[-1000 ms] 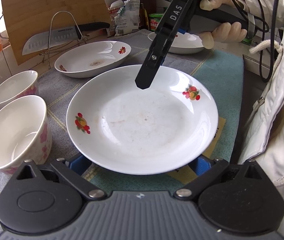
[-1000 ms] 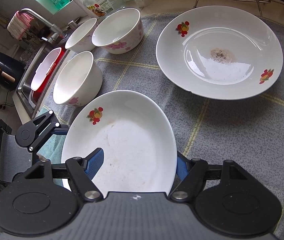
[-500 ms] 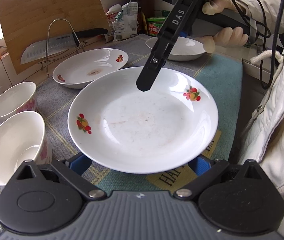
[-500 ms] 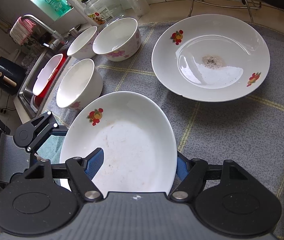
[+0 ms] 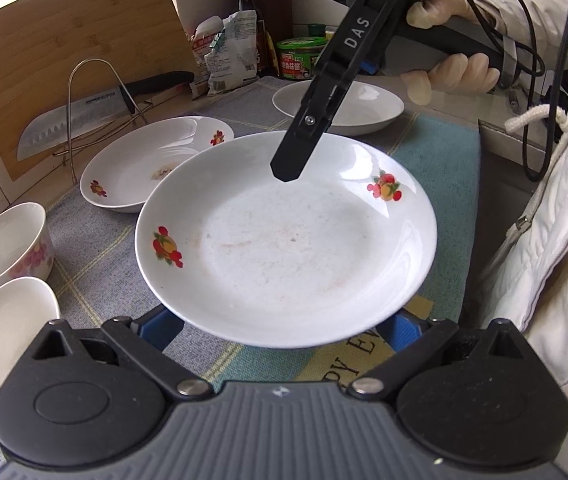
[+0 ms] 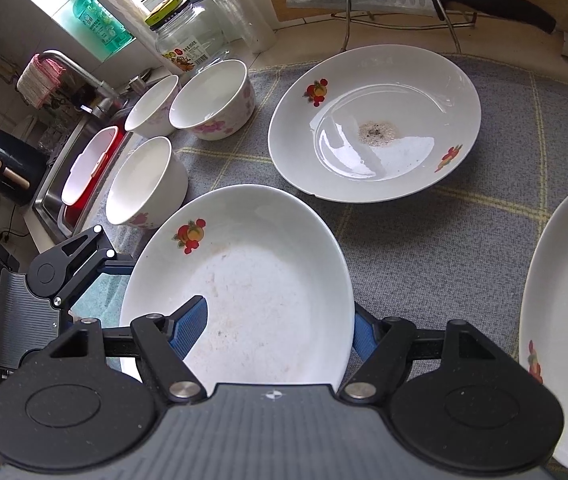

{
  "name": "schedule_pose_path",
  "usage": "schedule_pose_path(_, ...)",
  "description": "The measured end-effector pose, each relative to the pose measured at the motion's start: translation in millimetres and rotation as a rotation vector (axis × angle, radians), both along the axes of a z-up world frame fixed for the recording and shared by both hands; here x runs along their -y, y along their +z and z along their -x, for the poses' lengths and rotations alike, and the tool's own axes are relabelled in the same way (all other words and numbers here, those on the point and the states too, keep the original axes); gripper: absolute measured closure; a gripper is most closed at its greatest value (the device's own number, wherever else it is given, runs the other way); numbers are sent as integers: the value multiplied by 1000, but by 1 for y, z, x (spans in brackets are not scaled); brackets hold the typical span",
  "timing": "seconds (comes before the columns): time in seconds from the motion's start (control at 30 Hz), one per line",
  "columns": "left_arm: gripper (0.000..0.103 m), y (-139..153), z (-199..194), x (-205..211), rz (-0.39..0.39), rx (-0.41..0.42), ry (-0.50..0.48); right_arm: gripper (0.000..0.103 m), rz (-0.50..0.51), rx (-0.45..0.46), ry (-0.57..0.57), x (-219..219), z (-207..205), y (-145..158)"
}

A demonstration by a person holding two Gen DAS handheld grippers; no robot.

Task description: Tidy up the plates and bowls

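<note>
A white plate with fruit prints (image 5: 287, 240) is held in the air above the mat. My right gripper (image 6: 280, 324) is shut on its rim, one blue pad (image 6: 190, 322) on the inside and one under the outside; its finger (image 5: 307, 120) shows over the plate's far rim. My left gripper (image 5: 282, 328) is open under the plate's near rim; it is unclear whether it touches the plate. A second, soiled plate (image 6: 375, 124) (image 5: 144, 164) lies on the grey mat. A third plate (image 5: 339, 106) (image 6: 563, 320) lies further right. Three white floral bowls (image 6: 212, 98) stand at the left.
A knife on a wire stand (image 5: 96, 112) leans on a wooden board (image 5: 76, 76) at the back. Bottles, packets and a jar (image 5: 299, 58) stand behind the plates. A sink (image 6: 80, 164) lies left of the bowls. My white sleeve (image 5: 543, 208) is at the right.
The held plate has risen off the mat and moved toward the soiled plate; it now overlaps that plate's edge in the left wrist view. Both grippers moved with it.
</note>
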State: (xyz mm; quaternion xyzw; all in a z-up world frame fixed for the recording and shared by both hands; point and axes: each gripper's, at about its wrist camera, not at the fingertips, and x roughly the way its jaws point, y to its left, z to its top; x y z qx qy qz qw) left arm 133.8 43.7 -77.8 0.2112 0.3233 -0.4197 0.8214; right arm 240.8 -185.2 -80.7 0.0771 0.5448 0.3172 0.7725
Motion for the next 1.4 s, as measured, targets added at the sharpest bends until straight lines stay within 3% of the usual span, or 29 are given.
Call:
schedule_pose_path(0.77, 3, 17, -39, 69, 4, 13, -95, 24, -25, 61, -121, 87, -2, 18)
schedule_pose_path(1.4, 3, 12, -68, 157, 7, 6, -226, 24, -19, 79, -274, 174, 0, 14)
